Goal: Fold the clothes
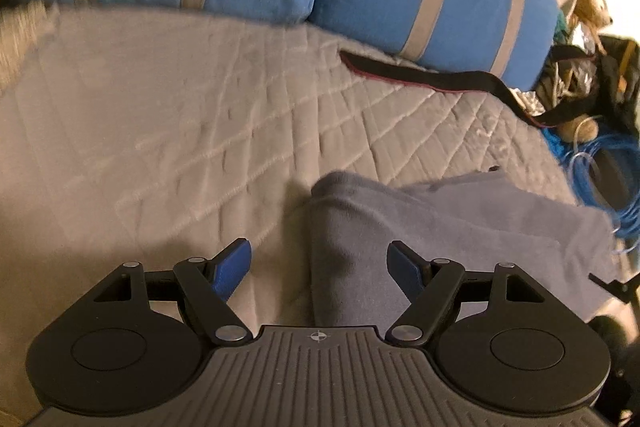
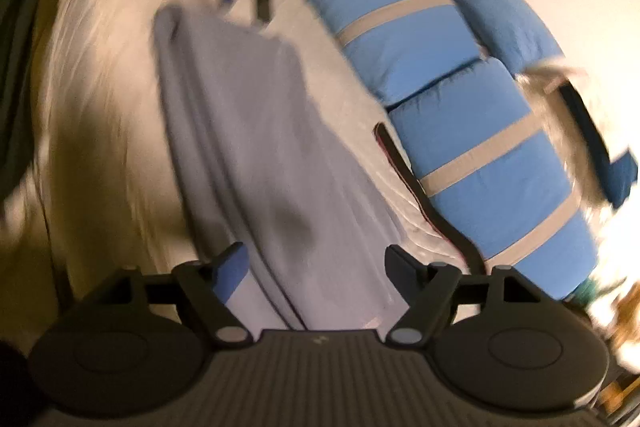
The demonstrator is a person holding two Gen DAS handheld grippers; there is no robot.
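- Warm, yellowish indoor light in both views, moderately dim overall.
- Left wrist view: mostly sharp in the centre; the quilted beige bedspread (image 1: 160, 115) shows stitch lines clearly, slight smear at the top-left edge.
- Soft shadow on the folded grey fleece garment (image 1: 420, 239) between the black gripper's blue-padded fingers (image 1: 234, 269).
- Right wrist view: heavy motion blur throughout; the blue pillows with grey stripes (image 2: 460, 115) streak, upper left smears into unreadable streaks.
- Blown-out glare at that view's right edge, dark vignette on its left.
- Strong fisheye curvature, black corners in both.
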